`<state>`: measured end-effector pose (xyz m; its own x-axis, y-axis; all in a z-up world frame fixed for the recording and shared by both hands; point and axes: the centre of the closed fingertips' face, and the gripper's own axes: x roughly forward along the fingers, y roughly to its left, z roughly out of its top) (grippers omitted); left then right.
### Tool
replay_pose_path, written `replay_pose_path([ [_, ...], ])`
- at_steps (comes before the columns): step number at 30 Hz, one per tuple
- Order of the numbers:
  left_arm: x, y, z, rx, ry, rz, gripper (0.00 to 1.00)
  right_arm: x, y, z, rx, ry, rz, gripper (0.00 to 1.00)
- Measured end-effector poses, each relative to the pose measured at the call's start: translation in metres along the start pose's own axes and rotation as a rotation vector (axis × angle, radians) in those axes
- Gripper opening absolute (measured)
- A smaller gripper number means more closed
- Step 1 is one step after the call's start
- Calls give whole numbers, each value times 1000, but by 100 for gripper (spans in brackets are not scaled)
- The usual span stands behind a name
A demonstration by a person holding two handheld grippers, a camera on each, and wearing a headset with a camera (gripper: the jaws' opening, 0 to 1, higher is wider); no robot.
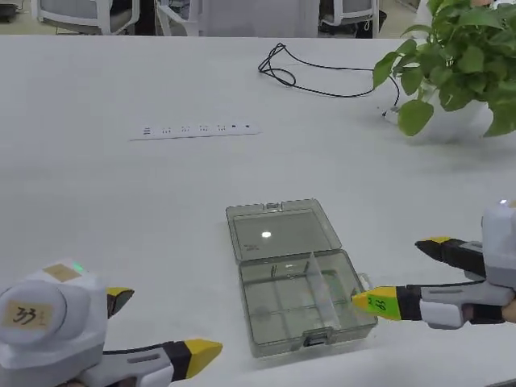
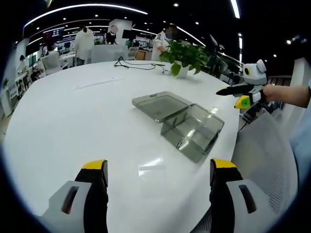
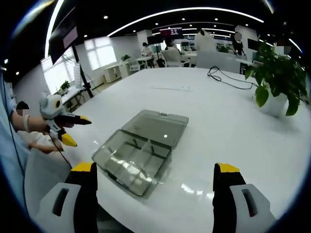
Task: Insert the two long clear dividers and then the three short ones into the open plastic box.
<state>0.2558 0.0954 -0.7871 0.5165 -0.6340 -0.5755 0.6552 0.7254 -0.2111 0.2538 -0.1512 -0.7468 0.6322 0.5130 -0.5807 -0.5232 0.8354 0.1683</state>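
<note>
The clear grey plastic box [image 1: 302, 302] lies open in the middle of the white table, its lid [image 1: 282, 230] folded flat on the far side. Clear dividers [image 1: 321, 290] stand inside the base, one running front to back with cross pieces; their number is hard to tell. My left gripper [image 1: 161, 326] hovers at the near left, open and holding nothing, well apart from the box. My right gripper [image 1: 401, 272] is open just right of the box, its lower yellow tip near the box's right wall. The box [image 2: 192, 128] sits beyond the left gripper [image 2: 158, 167], and the box [image 3: 131, 160] is ahead of the right gripper [image 3: 155, 168].
A potted green plant [image 1: 459, 64] stands at the far right, with a black cable [image 1: 306, 76] looping beside it. A white power strip [image 1: 193, 130] lies at the far left centre. Chairs line the table's far edge. People stand in the background [image 2: 85, 43].
</note>
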Motion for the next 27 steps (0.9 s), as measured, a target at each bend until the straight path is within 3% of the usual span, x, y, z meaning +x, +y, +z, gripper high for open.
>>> replay_pose_path([
  [6,5,-8,-5,-35,5,38,88,-18,-11,-8,2,-38,38,100],
  [13,15,-14,-19,-27,48,73,86,-34,-22,-11,-26,-75,62,100],
  [14,16,-14,-21,-28,53,78,86,-36,-20,-8,-40,-102,76,100],
  [25,32,-13,-26,-33,94,112,82,-41,-25,-2,-96,-153,94,100],
  [27,33,-11,-28,-42,96,116,81,-42,-26,-2,-100,-153,96,96],
])
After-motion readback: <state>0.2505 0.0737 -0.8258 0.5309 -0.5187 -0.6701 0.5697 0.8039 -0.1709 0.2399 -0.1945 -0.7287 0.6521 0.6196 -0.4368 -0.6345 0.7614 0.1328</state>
